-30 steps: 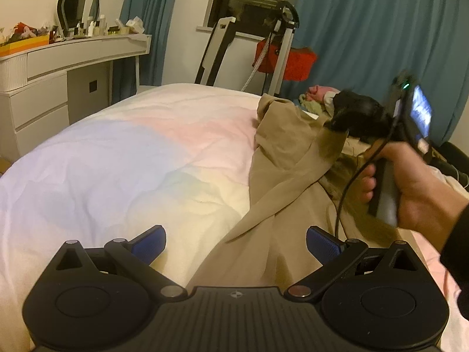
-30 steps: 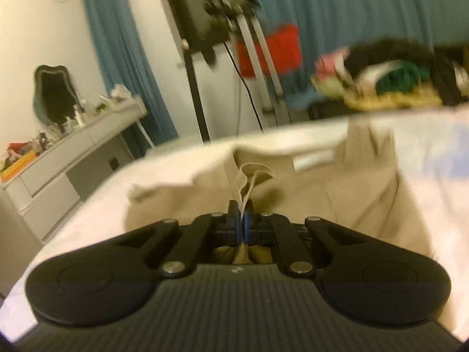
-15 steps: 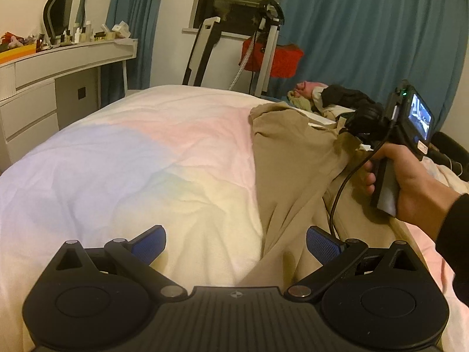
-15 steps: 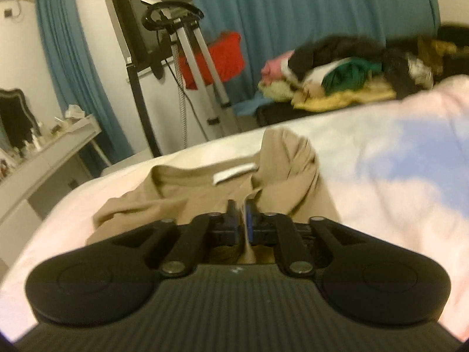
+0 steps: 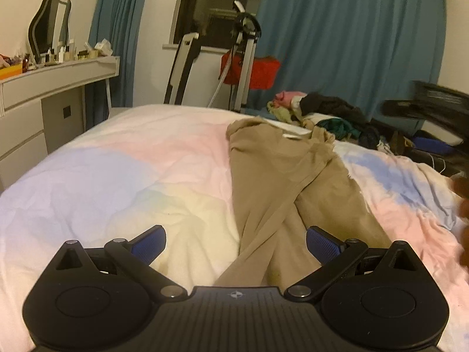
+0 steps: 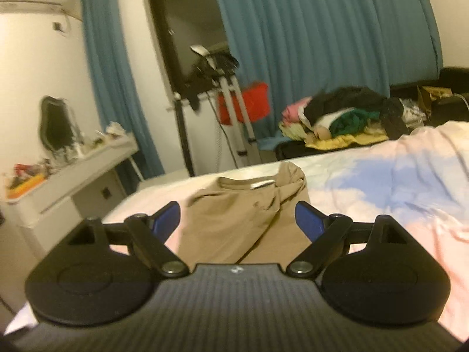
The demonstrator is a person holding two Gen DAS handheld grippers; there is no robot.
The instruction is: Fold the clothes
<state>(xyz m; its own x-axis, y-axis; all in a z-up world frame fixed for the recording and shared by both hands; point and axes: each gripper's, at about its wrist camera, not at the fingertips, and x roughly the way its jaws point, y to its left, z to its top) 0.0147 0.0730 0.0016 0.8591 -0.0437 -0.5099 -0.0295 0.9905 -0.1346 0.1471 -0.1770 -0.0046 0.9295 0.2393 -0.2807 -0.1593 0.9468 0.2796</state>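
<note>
A tan shirt (image 5: 272,176) lies lengthwise on the pastel bedcover (image 5: 117,182), its sides folded inward, a white label at its collar (image 6: 262,184). My left gripper (image 5: 236,243) hovers open over the shirt's near end, nothing between its blue pads. My right gripper (image 6: 237,218) is opening wide above the shirt's middle in the right wrist view, the shirt (image 6: 234,220) lying loose below and untouched by the pads. In the left wrist view the right gripper (image 5: 433,129) shows as a dark blur at the right edge.
A pile of mixed clothes (image 6: 346,120) lies beyond the bed's far end. A white dresser (image 5: 44,102) with bottles and a mirror stands at the left. A standing frame with a red bag (image 5: 255,70) is before the blue curtains (image 5: 351,44).
My right gripper let go of the shirt, opened wide and pulled back to the right and up. The shirt's lifted side now lies flat on the bed. The left gripper shifted slightly.
</note>
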